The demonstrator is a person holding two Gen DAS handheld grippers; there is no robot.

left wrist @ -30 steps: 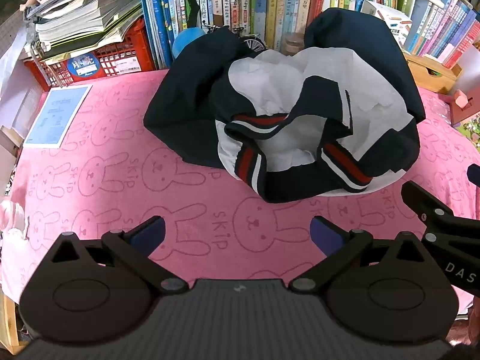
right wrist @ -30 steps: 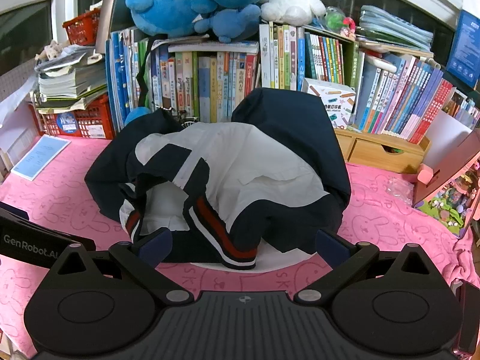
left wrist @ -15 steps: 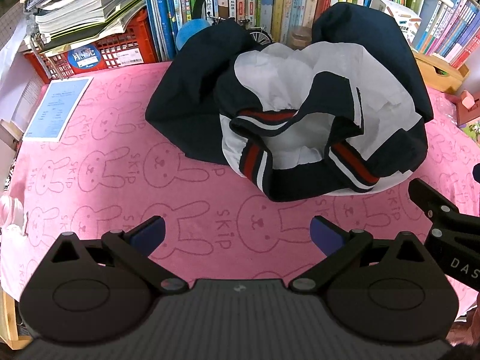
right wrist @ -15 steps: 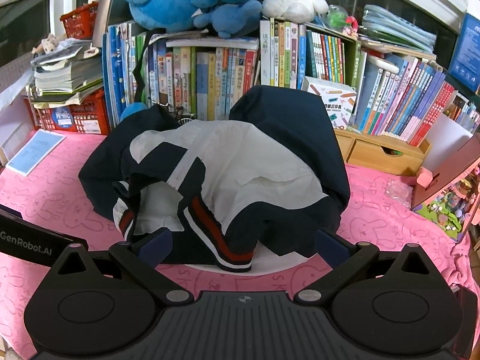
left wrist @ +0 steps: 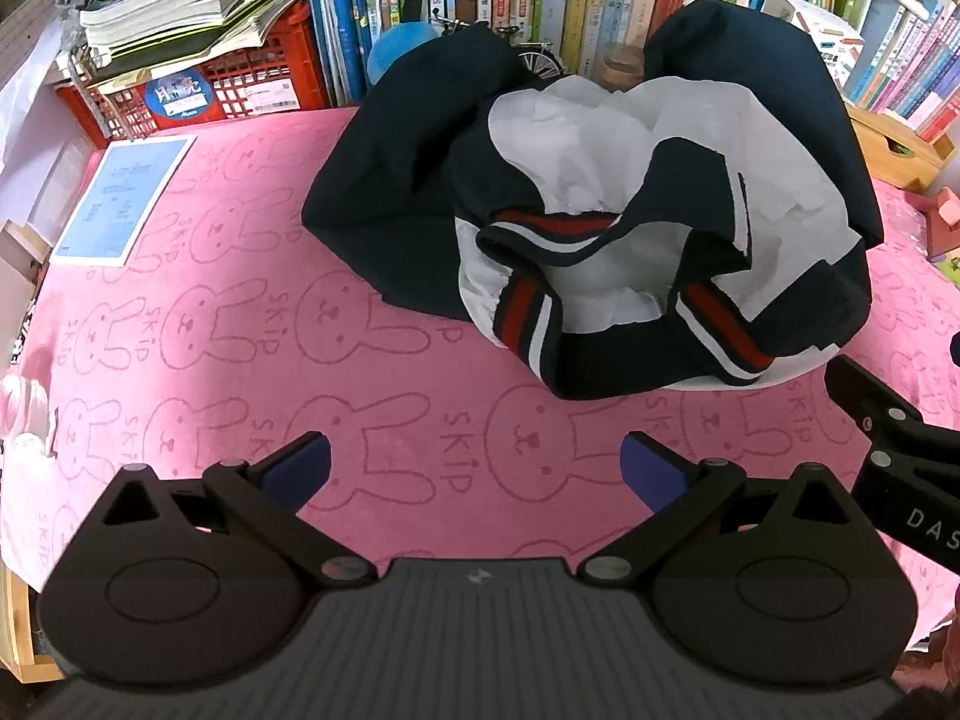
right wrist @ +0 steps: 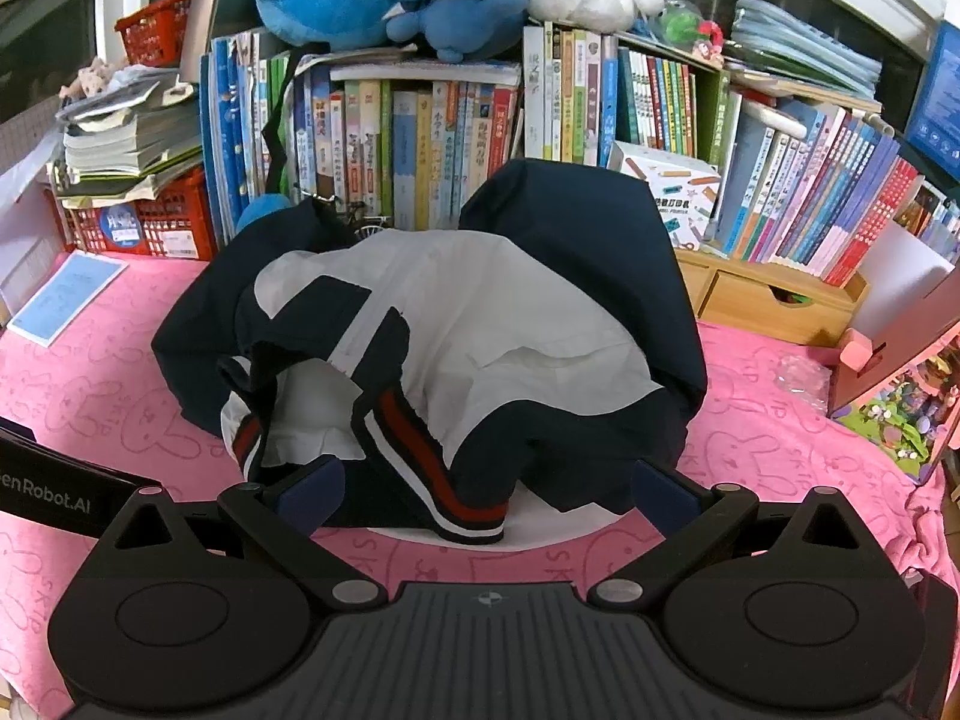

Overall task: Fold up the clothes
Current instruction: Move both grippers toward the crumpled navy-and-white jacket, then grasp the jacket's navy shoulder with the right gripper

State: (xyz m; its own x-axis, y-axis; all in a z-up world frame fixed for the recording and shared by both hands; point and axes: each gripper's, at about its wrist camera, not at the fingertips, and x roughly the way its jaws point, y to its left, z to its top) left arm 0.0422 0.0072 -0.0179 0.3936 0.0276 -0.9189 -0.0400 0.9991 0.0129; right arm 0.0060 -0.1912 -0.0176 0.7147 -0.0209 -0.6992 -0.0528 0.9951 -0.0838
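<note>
The left gripper (left wrist: 474, 468) hung wide open over the pink rabbit-print cloth (left wrist: 240, 360), holding nothing, well short of the jacket (left wrist: 600, 210). The right gripper (right wrist: 486, 489) also gaped empty, its fingers straddling the jacket's striped hem (right wrist: 432, 468). The navy-and-white jacket lay crumpled mid-cloth against the books (right wrist: 420, 138), showing no clear long axis.

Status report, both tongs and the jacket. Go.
Left tongs open, empty, over pink cloth. Right tongs open, empty, at the hem. Jacket crumpled, unfolded. Books close behind; nothing blocking.
</note>
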